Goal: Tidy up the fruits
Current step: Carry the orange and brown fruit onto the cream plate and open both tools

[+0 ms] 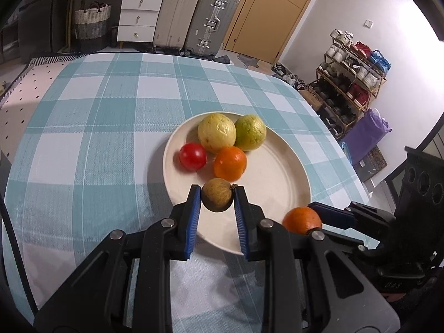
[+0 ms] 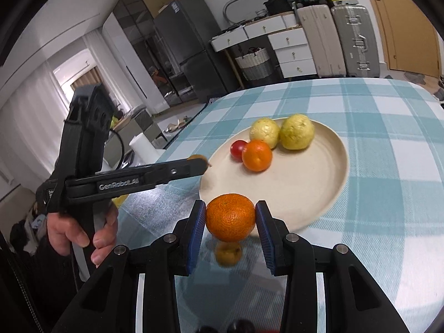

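A cream plate [image 1: 277,183] [image 2: 305,183] on the checked tablecloth holds a yellow fruit [image 1: 217,133], a green fruit [image 1: 250,132], a red tomato [image 1: 193,156] and an orange [image 1: 230,163]. My left gripper [image 1: 217,191] is shut on a small brownish round fruit [image 1: 217,195], held over the plate's near rim. My right gripper [image 2: 231,208] is shut on a second orange [image 2: 230,217] just in front of the plate's near edge. In the right wrist view the left gripper [image 2: 198,163] reaches in from the left, held by a hand [image 2: 80,230].
A small yellow-orange fruit [image 2: 228,252] lies on the teal checked tablecloth [image 1: 97,138] below the held orange. Beyond the table stand suitcases [image 1: 194,16], white drawers [image 1: 138,16], a basket [image 1: 91,22], a door [image 1: 266,14] and a shoe rack [image 1: 352,80].
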The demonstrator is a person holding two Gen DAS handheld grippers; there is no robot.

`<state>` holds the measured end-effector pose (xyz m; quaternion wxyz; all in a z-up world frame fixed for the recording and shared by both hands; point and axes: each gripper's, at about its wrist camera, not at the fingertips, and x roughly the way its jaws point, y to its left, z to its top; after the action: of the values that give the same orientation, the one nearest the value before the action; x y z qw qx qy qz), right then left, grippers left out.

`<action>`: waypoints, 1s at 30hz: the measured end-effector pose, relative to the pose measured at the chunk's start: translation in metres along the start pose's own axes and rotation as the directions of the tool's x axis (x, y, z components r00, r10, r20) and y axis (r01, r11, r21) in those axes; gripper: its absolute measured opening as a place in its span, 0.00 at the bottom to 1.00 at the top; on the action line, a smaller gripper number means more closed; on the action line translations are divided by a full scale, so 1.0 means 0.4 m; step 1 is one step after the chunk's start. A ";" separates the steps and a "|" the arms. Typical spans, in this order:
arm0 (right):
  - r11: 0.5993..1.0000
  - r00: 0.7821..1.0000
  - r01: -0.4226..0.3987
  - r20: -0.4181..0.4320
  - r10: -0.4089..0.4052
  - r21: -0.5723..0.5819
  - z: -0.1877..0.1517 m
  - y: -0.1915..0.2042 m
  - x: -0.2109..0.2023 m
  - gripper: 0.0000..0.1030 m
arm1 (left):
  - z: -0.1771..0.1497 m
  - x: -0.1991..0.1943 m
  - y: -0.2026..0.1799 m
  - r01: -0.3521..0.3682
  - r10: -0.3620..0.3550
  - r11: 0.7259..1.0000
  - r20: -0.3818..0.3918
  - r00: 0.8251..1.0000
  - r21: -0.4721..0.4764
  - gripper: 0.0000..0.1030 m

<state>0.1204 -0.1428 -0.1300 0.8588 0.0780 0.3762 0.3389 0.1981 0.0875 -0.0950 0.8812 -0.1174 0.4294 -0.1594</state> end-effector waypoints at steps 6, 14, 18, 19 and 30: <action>0.999 0.999 0.028 -0.036 -0.029 -0.036 0.052 0.012 0.059 0.37 | 0.028 0.023 0.016 0.003 -0.003 1.000 -0.012 1.000 -0.002 0.21; 0.998 0.996 0.047 -0.076 -0.050 -0.029 0.088 0.003 0.118 0.37 | 0.049 0.047 0.041 0.014 -0.014 1.000 -0.023 1.000 -0.015 0.21; 0.997 0.992 0.074 -0.100 -0.077 -0.035 0.101 0.009 0.153 0.37 | 0.052 0.058 0.049 0.030 -0.031 0.999 -0.033 0.999 -0.027 0.21; 0.997 0.992 0.071 -0.104 -0.074 -0.036 0.103 0.010 0.160 0.37 | 0.053 0.062 0.049 0.031 -0.032 0.999 -0.036 0.999 -0.024 0.21; 0.996 0.988 0.066 -0.134 -0.074 -0.063 0.118 0.026 0.212 0.37 | 0.081 0.077 0.069 0.115 -0.117 0.992 -0.040 0.992 -0.050 0.21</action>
<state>0.1894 -0.0751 -0.1428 0.8445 0.0161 0.4264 0.3238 0.2466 0.1034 -0.1072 0.8579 -0.1599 0.4443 -0.2025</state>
